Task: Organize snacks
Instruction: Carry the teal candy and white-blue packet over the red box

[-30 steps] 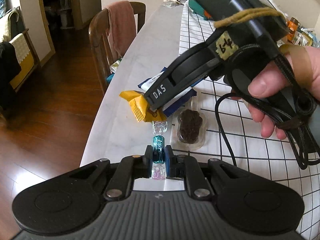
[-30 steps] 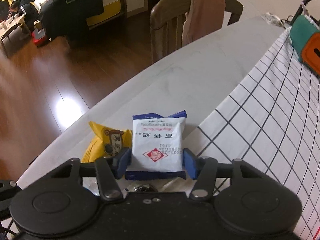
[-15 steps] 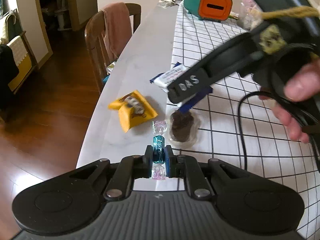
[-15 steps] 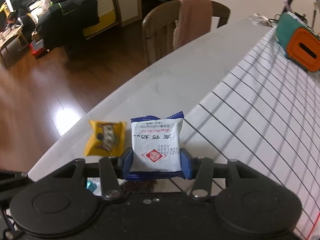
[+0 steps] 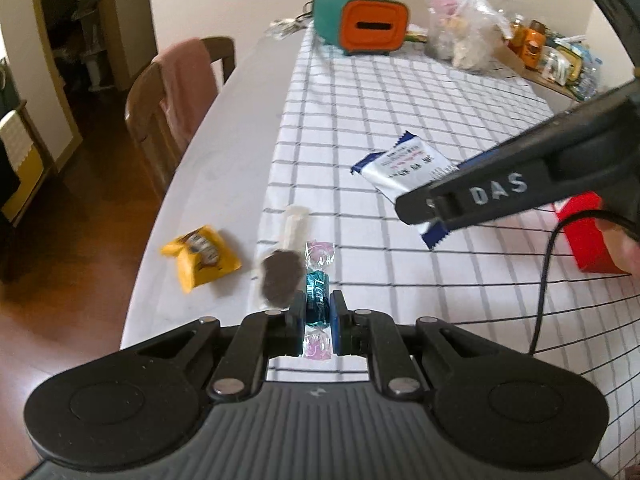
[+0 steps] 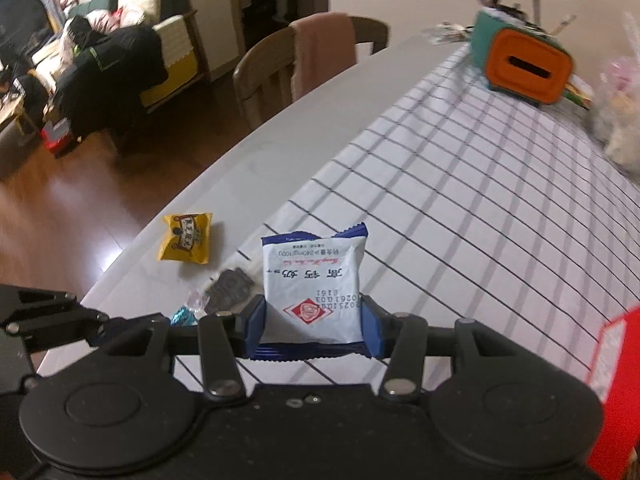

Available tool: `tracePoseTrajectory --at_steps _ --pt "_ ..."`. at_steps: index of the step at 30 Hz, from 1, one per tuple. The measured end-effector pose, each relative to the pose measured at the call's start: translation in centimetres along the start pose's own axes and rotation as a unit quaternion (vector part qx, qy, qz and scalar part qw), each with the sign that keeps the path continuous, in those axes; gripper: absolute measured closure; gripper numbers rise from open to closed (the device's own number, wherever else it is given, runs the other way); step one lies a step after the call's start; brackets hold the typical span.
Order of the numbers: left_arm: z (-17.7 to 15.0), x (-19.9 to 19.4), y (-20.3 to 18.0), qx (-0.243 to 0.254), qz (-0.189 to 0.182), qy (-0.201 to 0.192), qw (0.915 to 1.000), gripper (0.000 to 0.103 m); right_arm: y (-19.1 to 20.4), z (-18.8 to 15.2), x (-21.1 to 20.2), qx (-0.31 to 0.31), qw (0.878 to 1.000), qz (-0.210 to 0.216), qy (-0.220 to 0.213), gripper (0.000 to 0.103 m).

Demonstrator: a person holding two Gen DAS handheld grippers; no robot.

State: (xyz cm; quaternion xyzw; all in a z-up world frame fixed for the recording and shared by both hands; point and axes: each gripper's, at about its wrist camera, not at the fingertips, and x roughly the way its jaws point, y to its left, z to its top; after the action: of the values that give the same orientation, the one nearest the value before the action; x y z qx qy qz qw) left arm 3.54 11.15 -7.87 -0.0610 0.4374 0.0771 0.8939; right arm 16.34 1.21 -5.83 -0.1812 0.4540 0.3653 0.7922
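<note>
Lifted clear of the desk (image 6: 224,184) since a second ago: white-and-blue packet (image 6: 314,280) clamped in right tool (image 6: 312,332), now over the checked cloth (image 5: 400,100). Teal candy (image 5: 317,300) pinched in left tool (image 5: 317,320). Left behind near the edge: yellow packet (image 5: 202,258), chocolate piece (image 5: 278,278). Ahead, red box (image 5: 586,236), probably the destination; nothing blocking.

Orange-faced teal box (image 5: 362,24) (chair (image 5: 176,92) nearby)

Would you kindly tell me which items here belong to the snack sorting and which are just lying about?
Job:
- teal twist-wrapped candy, in left gripper
- white-and-blue foil packet, in right gripper
- yellow snack packet
- clear-wrapped dark cookie
- red box

Lying about:
- teal-and-orange case
- pink towel on chair
</note>
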Motion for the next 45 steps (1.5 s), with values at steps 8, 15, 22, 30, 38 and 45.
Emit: tracePoseTrajectory --at_steps 8,15,22,30,38,45 --pt "2.6 -1.8 -6.4 0.037 -0.013 -0.019 0.9990 0.091 -5.6 -3.4 -5.9 0.038 0.999 -0.010 -0.035 0.055" --pt "4.9 -2.6 -12.7 0.065 -0.025 -0.030 0.9972 0.091 -10.6 -6.7 -9.7 0.070 0.996 -0.024 -0.053 0.055" --pt "6.8 -2.8 -19.4 0.092 -0.037 -0.035 0.9944 0.091 -15.8 -10.0 -12.6 0.099 0.992 -0.042 -0.065 0.055" --pt "8.6 -1.9 -26.3 0.121 -0.053 -0.034 0.9907 0.091 -21.7 -13.8 -15.0 0.135 0.986 -0.070 -0.070 0.055" --pt "9.6 1.0 -32.9 0.160 -0.056 -0.014 0.9854 0.091 -27.1 -17.5 -16.2 0.168 0.978 -0.107 -0.068 0.055" --pt "10.0 4.1 -37.3 0.199 -0.053 0.005 0.9785 0.091 -31.6 -20.1 -15.3 0.202 0.967 -0.147 -0.045 0.054"
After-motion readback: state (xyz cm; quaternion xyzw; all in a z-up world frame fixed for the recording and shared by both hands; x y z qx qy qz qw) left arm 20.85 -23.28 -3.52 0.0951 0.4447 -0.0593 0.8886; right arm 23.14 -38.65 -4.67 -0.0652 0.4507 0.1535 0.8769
